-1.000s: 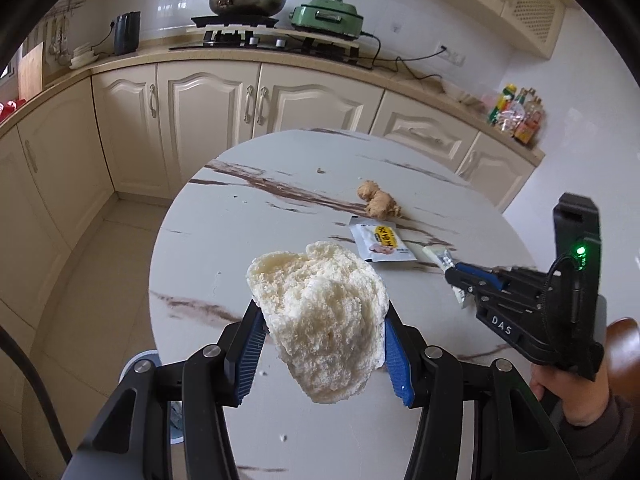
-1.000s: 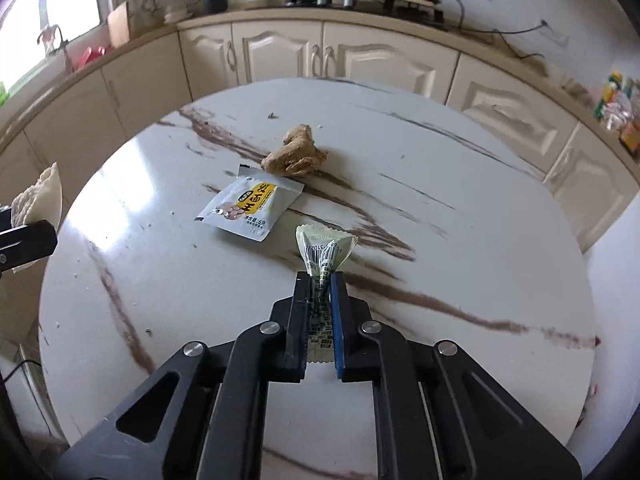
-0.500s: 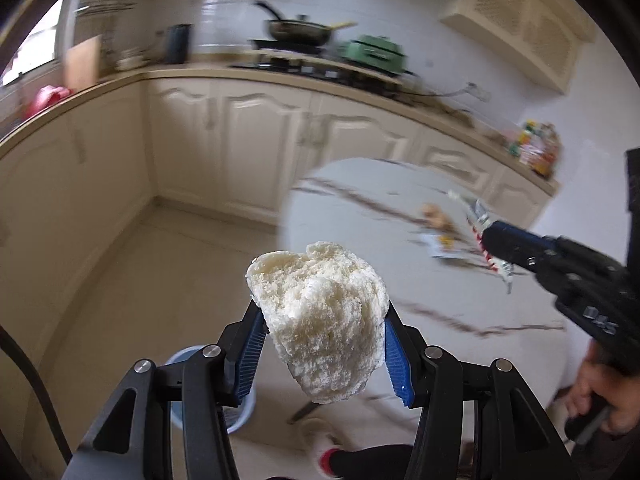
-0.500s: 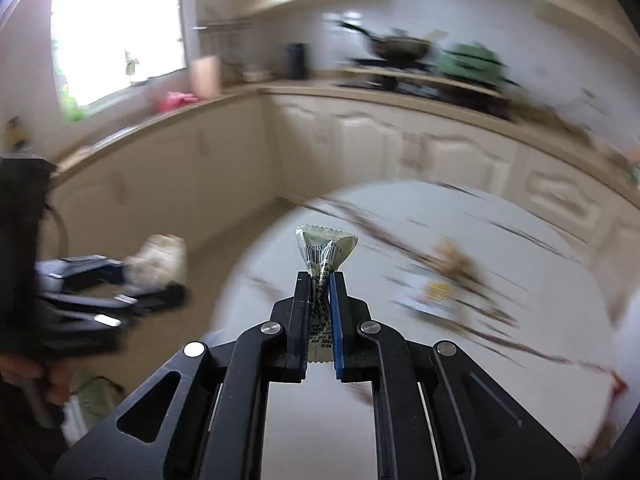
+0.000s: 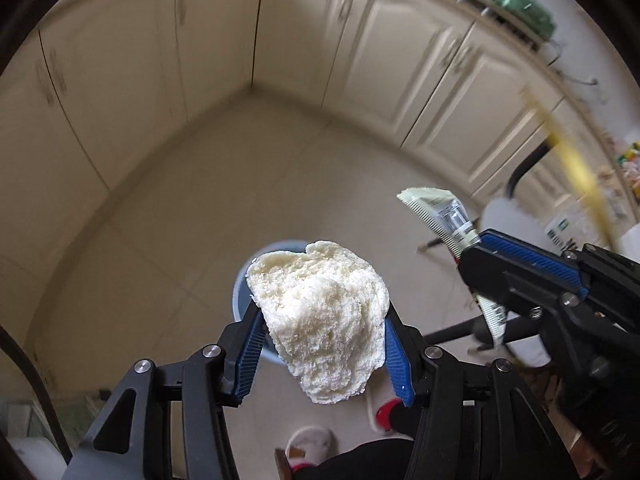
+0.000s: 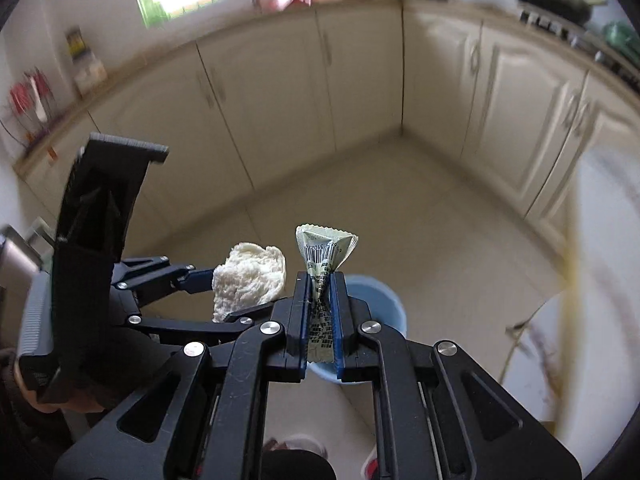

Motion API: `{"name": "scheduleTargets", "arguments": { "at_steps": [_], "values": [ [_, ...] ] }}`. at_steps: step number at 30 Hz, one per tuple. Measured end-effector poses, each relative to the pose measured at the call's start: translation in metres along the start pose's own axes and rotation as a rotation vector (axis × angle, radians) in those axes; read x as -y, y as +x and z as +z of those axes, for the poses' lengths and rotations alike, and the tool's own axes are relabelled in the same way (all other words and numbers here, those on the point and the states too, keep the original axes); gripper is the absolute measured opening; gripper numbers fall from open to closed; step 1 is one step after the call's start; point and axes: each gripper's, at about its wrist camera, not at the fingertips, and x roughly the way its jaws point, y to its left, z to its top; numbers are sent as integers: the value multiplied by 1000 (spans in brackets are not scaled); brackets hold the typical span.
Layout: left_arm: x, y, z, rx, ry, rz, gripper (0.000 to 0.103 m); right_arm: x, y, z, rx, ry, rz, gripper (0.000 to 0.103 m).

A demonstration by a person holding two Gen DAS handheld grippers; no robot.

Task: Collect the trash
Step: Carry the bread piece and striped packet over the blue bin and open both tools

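Left claw (image 5: 320, 332) clenched on a crumpled white wad (image 5: 320, 320), blue pads pressed against both its sides, wad bulging up and forward past the fingertips. Held in the air above the bin (image 5: 244, 296), a pale blue round pail standing on the tiled floor (image 5: 168, 216); in the left wrist view most of the bin hidden behind the wad, only its rim and left wall showing.

Right claw (image 6: 320, 300) clamped nearly closed on a small green-white sachet (image 6: 324, 252), barcode side visible, its serrated top fanned out above the pads and its lower end running down between them. Also above the bin (image 6: 380, 300), whose blue rim shows just right of and behind the pads in the right wrist view.

Seen from the left wrist: right claw (image 5: 476, 248) coming in from the right of the bin, sachet (image 5: 440, 212) sticking out up and leftward, near the wad but apart from it. Seen from the right wrist: left claw (image 6: 224, 280) just left of the bin, wad (image 6: 248, 276) close beside the sachet, not touching.

Around the bin: cream cabinets (image 6: 280, 92) meeting in a corner beyond it, marbled surface (image 6: 592, 320) blurred at the right edge. Below the bin in both views, a slipper (image 5: 310, 446) on the floor, with a dark trouser leg (image 5: 368, 460) beside it.
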Motion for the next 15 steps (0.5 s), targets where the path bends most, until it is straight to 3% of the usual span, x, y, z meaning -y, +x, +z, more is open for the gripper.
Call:
{"name": "scheduleTargets", "arguments": {
  "at_steps": [4, 8, 15],
  "values": [
    [-13, 64, -2, -123, -19, 10, 50, 21, 69, -11, -116, 22, -29, 10],
    [-23, 113, 2, -183, -28, 15, 53, 51, 123, -22, -208, 76, -33, 10],
    [-22, 152, 15, -240, -50, 17, 60, 93, 168, -27, -271, 163, 22, 10]
  ]
}}
